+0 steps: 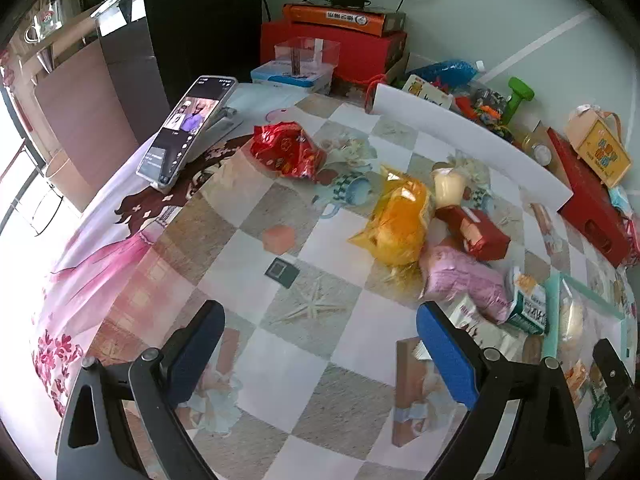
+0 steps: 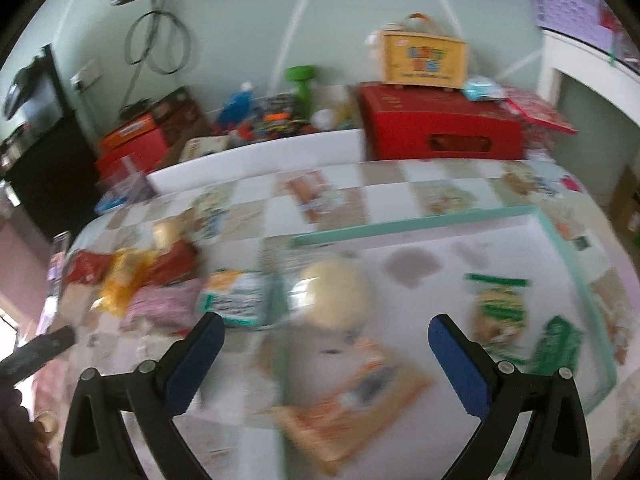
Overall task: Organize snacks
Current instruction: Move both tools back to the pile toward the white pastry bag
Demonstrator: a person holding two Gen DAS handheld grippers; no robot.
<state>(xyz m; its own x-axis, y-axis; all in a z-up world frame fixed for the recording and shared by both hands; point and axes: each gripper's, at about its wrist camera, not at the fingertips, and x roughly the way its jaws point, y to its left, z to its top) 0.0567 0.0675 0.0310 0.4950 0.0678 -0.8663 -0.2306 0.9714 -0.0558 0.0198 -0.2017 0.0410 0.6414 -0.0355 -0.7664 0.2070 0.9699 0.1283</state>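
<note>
Loose snacks lie on the checkered tablecloth: a red crinkled bag (image 1: 286, 150), a yellow bag (image 1: 396, 222), a red box (image 1: 476, 232), a pink bag (image 1: 460, 276), a green-white pack (image 1: 528, 304). My left gripper (image 1: 320, 320) is open and empty above bare cloth, left of the pile. My right gripper (image 2: 326, 332) is open and empty over a mint-rimmed white tray (image 2: 412, 220). The tray holds a round pale bun pack (image 2: 336, 294), an orange pack (image 2: 352, 396), and two green packs (image 2: 500, 304). The right wrist view is blurred.
A phone (image 1: 186, 128) leans on a stand at the left. A white foam strip (image 1: 472, 136) fences off clutter at the back: red boxes (image 2: 440, 124), a yellow carry box (image 2: 424, 58), a green dumbbell (image 1: 518, 98). The right gripper's body (image 1: 616, 380) shows in the left wrist view.
</note>
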